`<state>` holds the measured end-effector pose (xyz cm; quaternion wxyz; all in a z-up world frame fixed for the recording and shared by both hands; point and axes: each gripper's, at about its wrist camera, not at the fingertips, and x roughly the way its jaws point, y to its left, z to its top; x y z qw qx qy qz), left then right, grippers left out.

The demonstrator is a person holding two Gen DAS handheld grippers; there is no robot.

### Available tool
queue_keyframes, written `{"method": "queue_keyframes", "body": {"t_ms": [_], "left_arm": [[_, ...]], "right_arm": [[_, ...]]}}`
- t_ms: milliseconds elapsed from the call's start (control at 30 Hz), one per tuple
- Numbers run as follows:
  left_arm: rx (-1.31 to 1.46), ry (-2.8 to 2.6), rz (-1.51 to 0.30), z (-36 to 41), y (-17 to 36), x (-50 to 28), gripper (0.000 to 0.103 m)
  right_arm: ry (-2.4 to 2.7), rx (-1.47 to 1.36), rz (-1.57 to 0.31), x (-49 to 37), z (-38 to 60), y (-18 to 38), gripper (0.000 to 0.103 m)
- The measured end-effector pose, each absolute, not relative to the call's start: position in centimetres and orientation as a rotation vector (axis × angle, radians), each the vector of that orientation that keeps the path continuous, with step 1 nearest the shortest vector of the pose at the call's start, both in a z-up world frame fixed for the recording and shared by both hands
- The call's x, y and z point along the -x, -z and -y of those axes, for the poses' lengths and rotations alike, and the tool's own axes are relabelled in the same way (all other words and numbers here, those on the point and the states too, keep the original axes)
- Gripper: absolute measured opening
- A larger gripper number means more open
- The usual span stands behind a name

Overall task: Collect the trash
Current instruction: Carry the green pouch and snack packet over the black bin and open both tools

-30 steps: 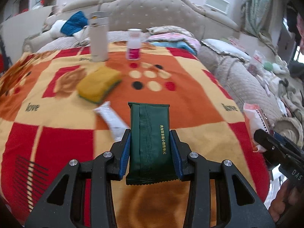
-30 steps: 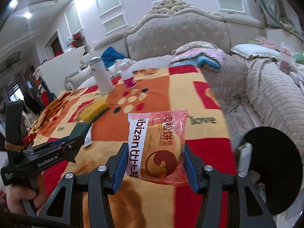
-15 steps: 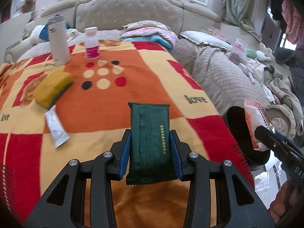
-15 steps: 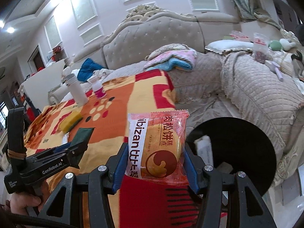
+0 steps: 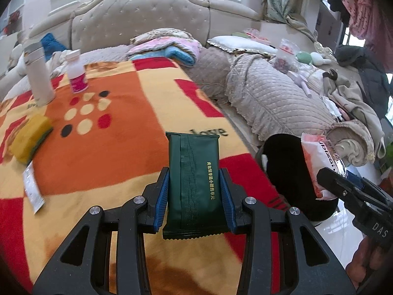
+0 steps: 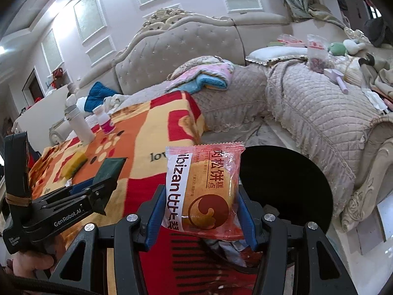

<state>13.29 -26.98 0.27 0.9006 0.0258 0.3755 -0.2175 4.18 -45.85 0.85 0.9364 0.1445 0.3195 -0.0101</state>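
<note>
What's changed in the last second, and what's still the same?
Both grippers swung right, off the blanket toward the black bin, which has come into view beside it. Unchanged: left gripper clamps the green packet, right gripper the red snack bag. Sponge, bottles and white wrapper lie where they were.

A lived-in family living room: a tufted beige sofa (image 6: 186, 46) with a carved crest and quilted covers (image 5: 275, 98) wraps around a low surface under a red-and-orange blanket (image 5: 137, 113). Folded towels (image 6: 206, 76), a pillow (image 5: 238, 43), soft toys (image 6: 343, 45) and loose clothes (image 5: 353, 93) lie on the seats; curtains (image 5: 282, 2) hang behind.
</note>
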Motion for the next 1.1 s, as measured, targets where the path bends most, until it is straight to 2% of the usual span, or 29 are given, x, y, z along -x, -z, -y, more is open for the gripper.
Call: {"method": "queue_keyframes", "body": {"t_ms": [400, 800, 833, 900, 967, 1100], "left_arm": [[-0.223, 0.66, -0.769, 34.9, 0.0, -13.4, 0.037], [-0.238, 0.742, -0.831, 39.0, 1.8, -13.8, 0.038], [-0.244, 0.751, -0.84, 39.2, 1.9, -13.8, 0.04], [-0.249, 0.779, -0.835, 39.2, 1.9, -13.7, 0.057], [-0.239, 0.79, -0.815, 38.9, 1.6, -13.5, 0.067], [-0.223, 0.775, -0.81, 38.0, 1.4, -13.3, 0.068]], "right_arm": [[0.159, -0.399, -0.642, -3.3, 50.8, -0.2, 0.053], [0.232, -0.512, -0.668, -3.6, 53.9, 1.4, 0.053], [0.231, -0.534, -0.661, -3.7, 54.2, 1.5, 0.055], [0.218, -0.576, -0.634, -3.7, 54.7, 1.5, 0.058], [0.223, -0.598, -0.628, -3.8, 54.9, 1.5, 0.06], [0.249, -0.594, -0.626, -4.0, 54.6, 1.3, 0.06]]}}
